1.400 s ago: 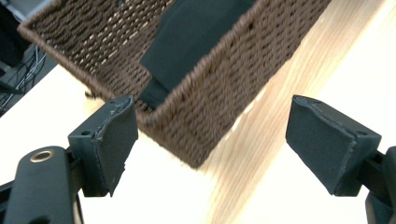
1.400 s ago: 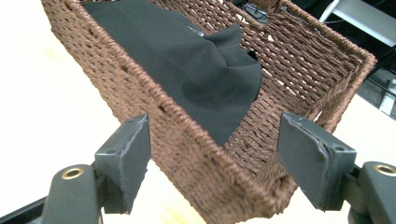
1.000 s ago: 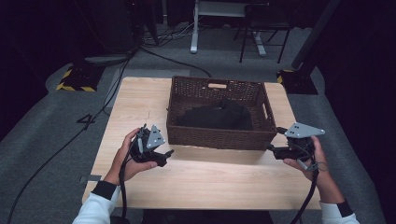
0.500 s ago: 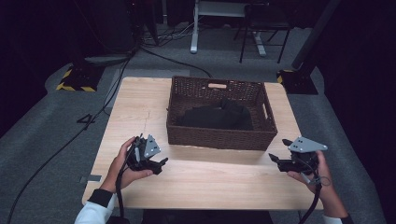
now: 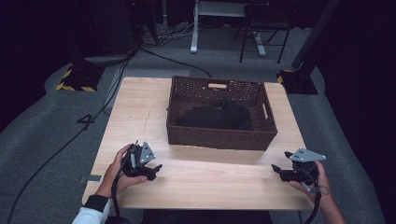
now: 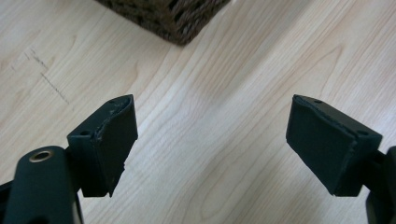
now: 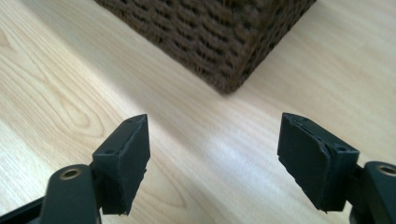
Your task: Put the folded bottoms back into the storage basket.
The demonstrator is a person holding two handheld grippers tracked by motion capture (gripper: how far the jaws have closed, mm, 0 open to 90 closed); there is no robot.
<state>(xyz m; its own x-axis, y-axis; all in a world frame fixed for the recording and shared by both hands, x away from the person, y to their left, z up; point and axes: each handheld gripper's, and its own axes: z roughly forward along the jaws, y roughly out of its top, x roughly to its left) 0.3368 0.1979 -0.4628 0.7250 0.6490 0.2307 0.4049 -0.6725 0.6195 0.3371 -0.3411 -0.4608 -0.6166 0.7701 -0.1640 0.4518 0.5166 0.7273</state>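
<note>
Basket [image 5: 219, 135] long axis left-right; both tools spread, empty.

High view: room dim, upper corners and right edge of the frame near black; the pale bench [image 5: 140, 116] at centre is the one lit area, the basket [image 5: 219, 137] interior reads as a dark mass with little detail, and the picture is soft and grainy overall. Left tool [image 6: 210, 144] view is bright and even, wood grain sharp at mid-frame, the near black pads slightly soft at the bottom corners. Right tool [image 7: 212, 158] view is equally bright, with a soft shadow spreading from the basket corner toward lower left of the frame and a pale glare patch on the wood at lower centre.
</note>
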